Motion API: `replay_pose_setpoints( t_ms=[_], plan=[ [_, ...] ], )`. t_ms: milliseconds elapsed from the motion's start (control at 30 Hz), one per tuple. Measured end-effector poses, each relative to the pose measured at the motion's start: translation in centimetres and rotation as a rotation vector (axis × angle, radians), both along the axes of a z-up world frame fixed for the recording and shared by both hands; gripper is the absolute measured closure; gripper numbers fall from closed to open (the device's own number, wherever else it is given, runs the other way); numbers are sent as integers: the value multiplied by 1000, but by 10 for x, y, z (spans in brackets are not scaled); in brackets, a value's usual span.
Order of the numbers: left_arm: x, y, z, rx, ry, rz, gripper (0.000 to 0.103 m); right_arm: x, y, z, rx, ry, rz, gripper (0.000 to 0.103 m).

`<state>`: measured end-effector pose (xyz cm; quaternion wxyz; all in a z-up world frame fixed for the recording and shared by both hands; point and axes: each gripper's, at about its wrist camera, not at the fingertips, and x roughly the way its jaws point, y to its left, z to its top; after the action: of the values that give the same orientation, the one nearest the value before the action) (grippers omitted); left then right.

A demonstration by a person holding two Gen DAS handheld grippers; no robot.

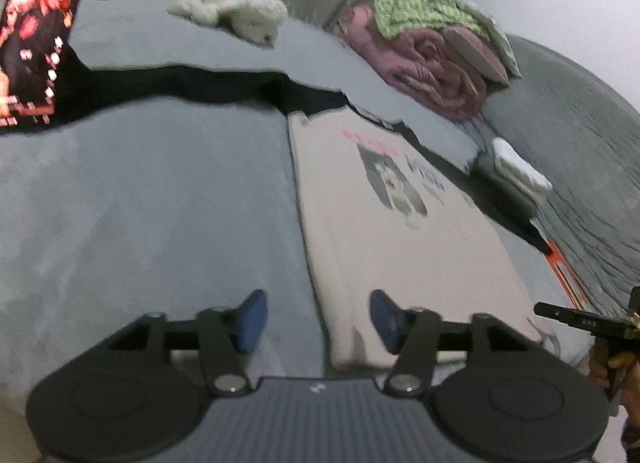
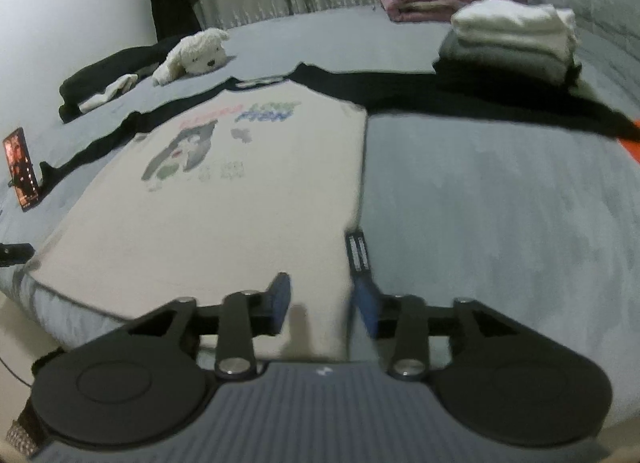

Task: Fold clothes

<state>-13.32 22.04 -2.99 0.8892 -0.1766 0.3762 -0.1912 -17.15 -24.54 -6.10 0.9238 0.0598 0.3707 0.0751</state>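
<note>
Left gripper (image 1: 318, 321): its jaws are standing wide apart with nothing between them, hovering over the near left edge of the shirt's hem.
Right gripper (image 2: 322, 303): its jaws are gaping apart too, straddling the shirt's near right corner without gripping it; a black label (image 2: 359, 253) is sticking out just ahead of the right finger.
Shirt (image 1: 400, 231): a cream long-sleeved top with black sleeves is lying flat, print up, on the bed, its hem reaching toward the near edge and both sleeves stretching out sideways.
Bed (image 2: 500, 215): a grey cover is spreading under everything.
Phone (image 2: 22, 169): it is standing upright by the end of the left sleeve, screen glowing red.
Folded pile (image 2: 516, 35): white and grey pieces are sitting stacked on the right sleeve.
Plush toy (image 2: 196, 53): it is lying beyond the collar, beside dark clothing.
Far back: a pink blanket (image 1: 432, 67) is sitting bundled under a green checked cloth (image 1: 424, 11).
</note>
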Motion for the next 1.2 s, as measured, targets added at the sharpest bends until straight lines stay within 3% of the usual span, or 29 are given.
replay_pose_setpoints(
  t_ms=[133, 333, 667, 1000, 1200],
  plan=[
    [10, 6, 2, 49, -31, 47, 29, 26, 20, 8, 3, -18, 51, 58],
    [38, 18, 3, 99, -57, 119, 22, 87, 75, 11, 29, -59, 177, 55],
    [93, 38, 2, 149, -83, 283, 21, 188, 167, 18, 71, -128, 387, 53],
    [118, 50, 2, 102, -77, 400, 18, 275, 250, 8, 169, -149, 542, 53],
    [111, 55, -4, 54, -80, 459, 16, 290, 278, -7, 128, -169, 641, 53]
  ],
)
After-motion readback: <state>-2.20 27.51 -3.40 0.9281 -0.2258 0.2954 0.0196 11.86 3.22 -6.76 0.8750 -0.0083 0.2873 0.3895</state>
